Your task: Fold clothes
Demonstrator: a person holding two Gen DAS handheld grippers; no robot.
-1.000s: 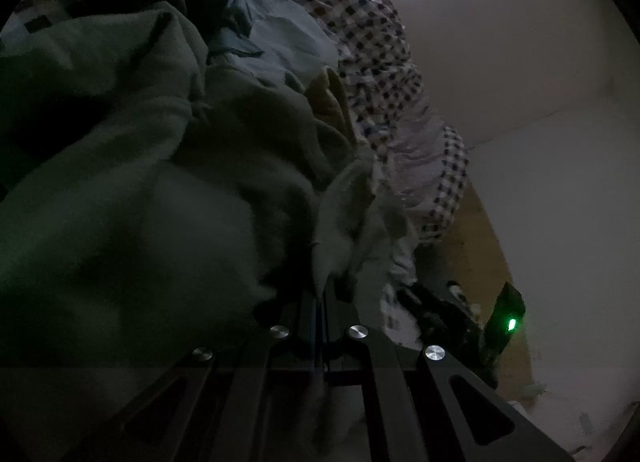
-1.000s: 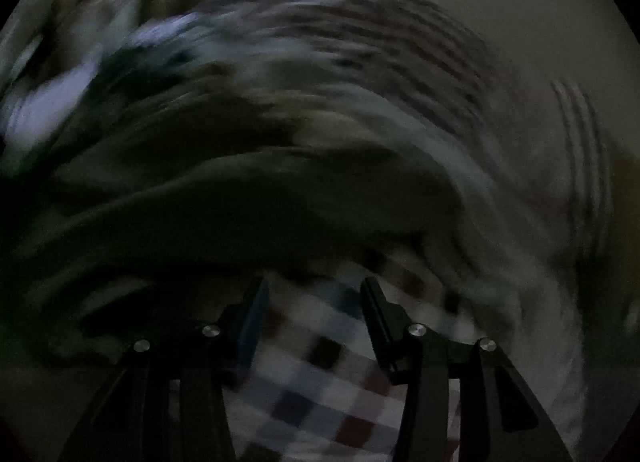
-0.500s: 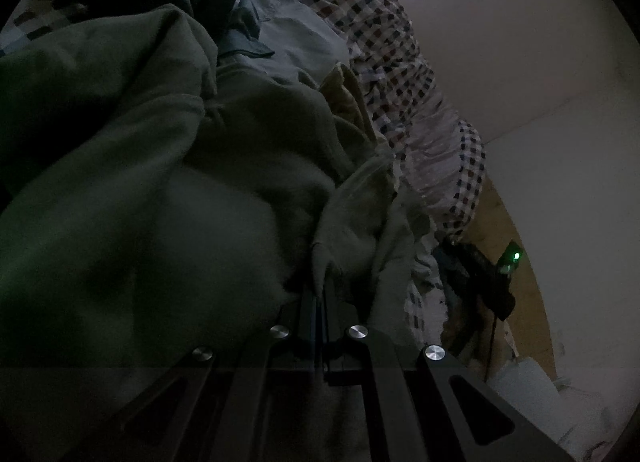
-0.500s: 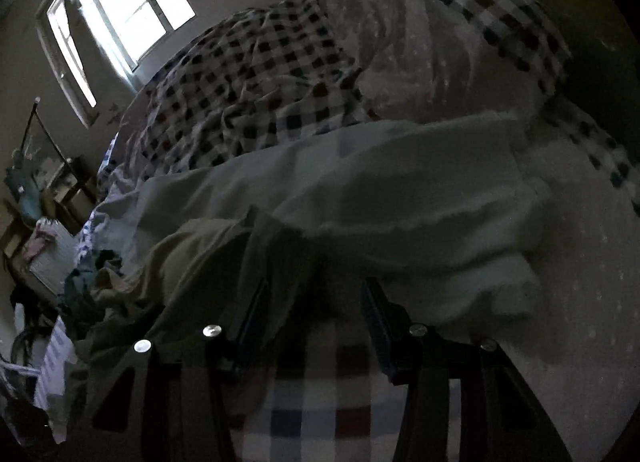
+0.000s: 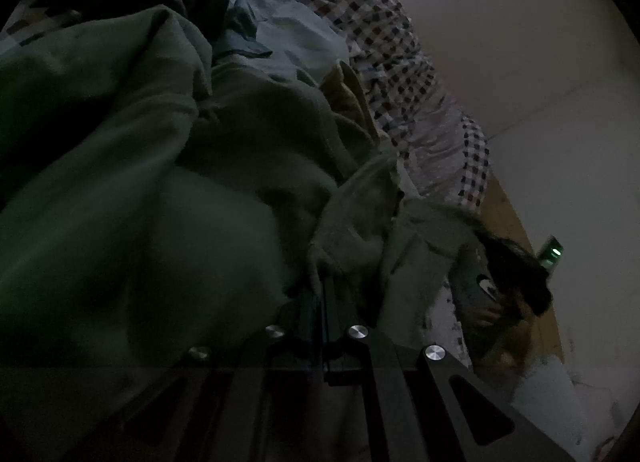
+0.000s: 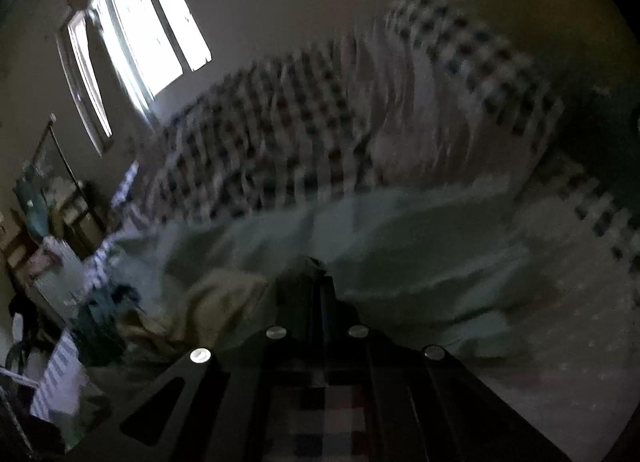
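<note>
Dim bedroom, checked bedspread under a bright window.
Both grippers pinch the pale green garment heaped on the bed: left gripper at a hem edge, right gripper at a fold.

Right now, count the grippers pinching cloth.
2. The left gripper is shut on a pale green garment; the right gripper seems shut on a garment's edge, though that view is blurred.
</note>
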